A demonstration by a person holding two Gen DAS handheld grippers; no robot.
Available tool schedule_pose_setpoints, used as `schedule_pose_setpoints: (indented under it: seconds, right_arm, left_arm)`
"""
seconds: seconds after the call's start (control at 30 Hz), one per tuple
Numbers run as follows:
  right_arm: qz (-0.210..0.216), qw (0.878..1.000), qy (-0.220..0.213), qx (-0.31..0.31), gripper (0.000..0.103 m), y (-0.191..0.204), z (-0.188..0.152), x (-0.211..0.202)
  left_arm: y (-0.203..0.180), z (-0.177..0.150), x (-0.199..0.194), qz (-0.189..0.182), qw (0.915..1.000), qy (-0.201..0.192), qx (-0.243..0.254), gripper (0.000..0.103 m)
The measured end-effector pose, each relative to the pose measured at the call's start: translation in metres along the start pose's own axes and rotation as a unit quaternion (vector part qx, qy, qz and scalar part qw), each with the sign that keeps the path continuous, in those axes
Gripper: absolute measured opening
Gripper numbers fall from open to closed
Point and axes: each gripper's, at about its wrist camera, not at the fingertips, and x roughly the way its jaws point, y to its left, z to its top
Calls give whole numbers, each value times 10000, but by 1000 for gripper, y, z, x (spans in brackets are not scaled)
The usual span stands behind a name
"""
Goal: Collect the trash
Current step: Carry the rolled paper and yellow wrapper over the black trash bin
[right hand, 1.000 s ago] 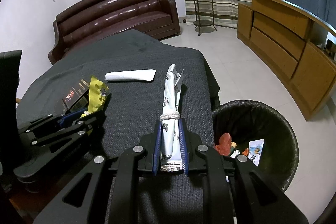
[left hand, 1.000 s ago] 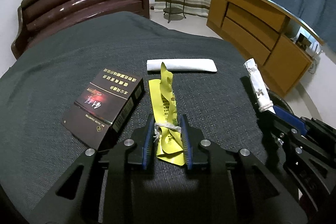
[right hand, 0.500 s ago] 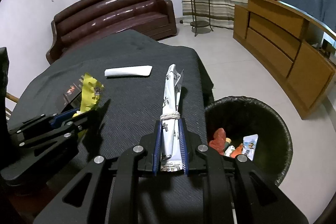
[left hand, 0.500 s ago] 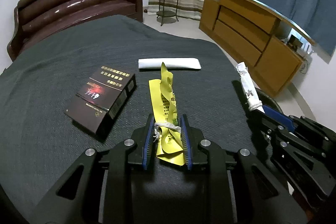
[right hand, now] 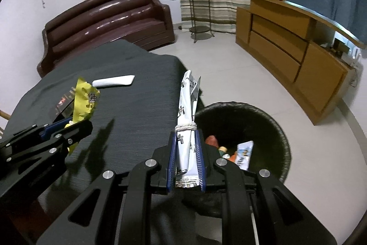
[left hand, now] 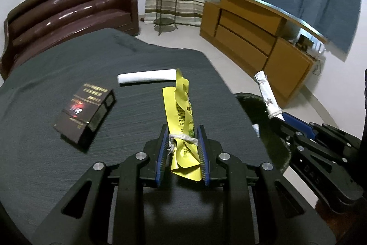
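Observation:
My left gripper point(left hand: 182, 133) is shut on a crumpled yellow wrapper point(left hand: 181, 111) and holds it above the dark table point(left hand: 57, 153). My right gripper point(right hand: 185, 130) is shut on a white printed wrapper point(right hand: 187, 107) at the table's right edge, beside the black trash bin point(right hand: 270, 121). The bin holds several pieces of trash point(right hand: 243, 152). A dark cigarette box point(left hand: 86, 111) and a white folded packet point(left hand: 146, 78) lie on the table. In the right wrist view the left gripper point(right hand: 89, 124) with the yellow wrapper point(right hand: 84, 100) is at the left.
A brown leather sofa point(left hand: 66, 13) stands behind the table. A wooden cabinet point(right hand: 286, 49) runs along the right wall, with a plant stand point(right hand: 197, 15) by the curtains. Pale floor point(right hand: 229, 66) lies between table and cabinet.
Both grippers have risen and shifted right with their wrappers still held. The right gripper is now closer to the bin, which shows more of its contents.

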Motion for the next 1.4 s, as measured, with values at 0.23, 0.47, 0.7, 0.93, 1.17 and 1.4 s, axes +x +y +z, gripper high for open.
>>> schedule_pose_setpoints:
  seconds: [0.23,0.47,0.7,0.93,1.17,1.4]
  right_arm:
    - [-262,9996,-14,139,18,-19,-7,-7]
    - [-459,9986,-24,261,18,-34,-7,-9]
    - [-578,9979,-24,288,17,-40,-9,-8]
    - [-659,9972,-29,347,17,-46,-8,-7]
    - [-714,9965,-13,427,17,-52,-7,-4]
    - [-760,9957,26,523,17,-59,-8,1]
  left_arm:
    - [-27,4,6,-195,9995,-43,240,24]
    - [-49,8,16,-327,9985,-46,430,24]
    - [-63,13,26,-386,9977,-62,557,24]
    - [-74,15,35,-408,9970,-31,657,24]
    - [-78,15,44,-406,9962,1,772,24]
    - [-85,15,53,-395,9954,11,874,24]
